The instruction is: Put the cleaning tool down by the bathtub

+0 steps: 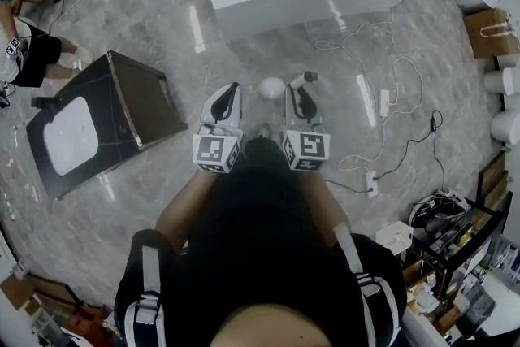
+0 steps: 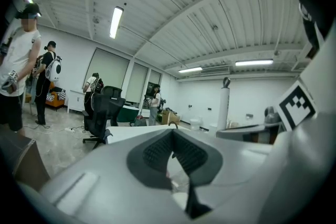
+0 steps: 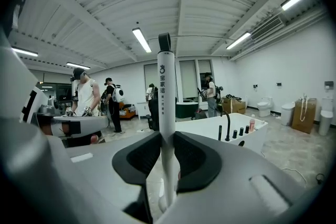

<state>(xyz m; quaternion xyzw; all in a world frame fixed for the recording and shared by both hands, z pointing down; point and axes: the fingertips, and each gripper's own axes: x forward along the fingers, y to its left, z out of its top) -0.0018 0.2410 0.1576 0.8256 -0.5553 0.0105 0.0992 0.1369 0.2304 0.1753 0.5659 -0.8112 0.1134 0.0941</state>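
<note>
Marble floor stretches ahead to the white bathtub at twelve o'clock. The right hand-held gripper clamps the cleaning tool upright, while the left hand-held gripper is closed and empty. Best to step closer, then lower the tool gently beside the tub wall.

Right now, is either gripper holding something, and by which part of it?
The right gripper holds the cleaning tool by its white handle, some way below its top end; the handle stands upright between the pads. The left gripper holds nothing.

Right gripper, fingers clamped on upright white cleaning tool, bathtub beyond
</note>
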